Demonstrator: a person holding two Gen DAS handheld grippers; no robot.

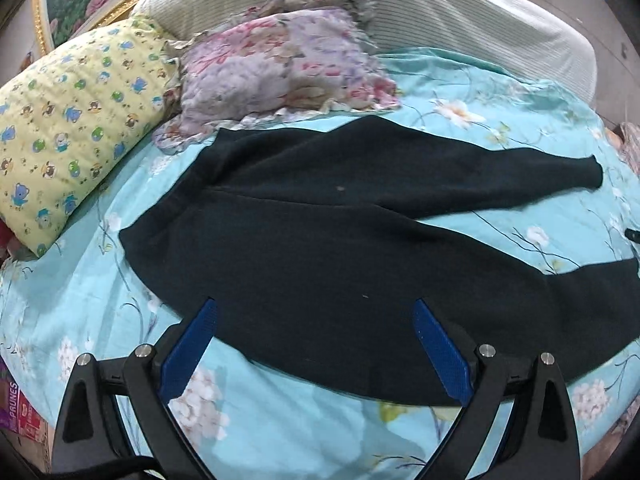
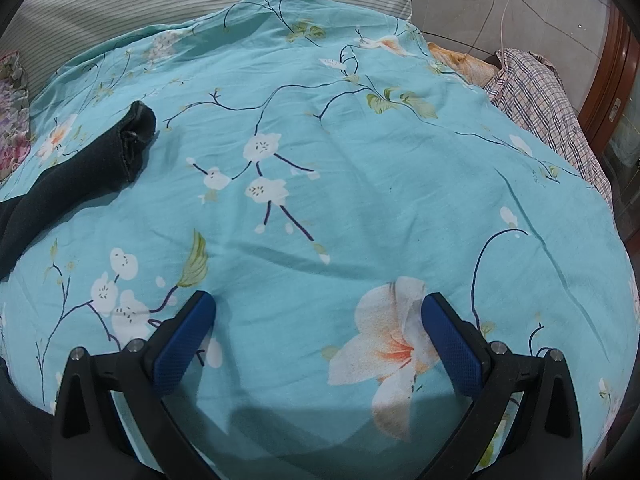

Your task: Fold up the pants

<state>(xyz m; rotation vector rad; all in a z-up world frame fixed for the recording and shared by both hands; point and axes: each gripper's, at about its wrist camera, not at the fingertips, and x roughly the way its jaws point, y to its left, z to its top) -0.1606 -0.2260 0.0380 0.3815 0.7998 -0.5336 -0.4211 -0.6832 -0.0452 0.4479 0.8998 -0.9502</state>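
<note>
Dark pants (image 1: 320, 240) lie spread flat on a turquoise floral bedsheet (image 1: 260, 432), waistband at the left, two legs running right. My left gripper (image 1: 314, 308) is open and empty, hovering above the near edge of the pants' seat. In the right wrist view only the far leg's cuff (image 2: 134, 140) and part of that leg show at the left. My right gripper (image 2: 318, 304) is open and empty above bare sheet (image 2: 360, 160), well right of the cuff.
A yellow cartoon-print pillow (image 1: 68, 128) and a pink floral pillow (image 1: 280, 64) lie at the head of the bed by a striped headboard (image 1: 440, 12). A plaid cloth (image 2: 540, 104) lies at the bed's far right edge. A box (image 1: 16, 408) sits at lower left.
</note>
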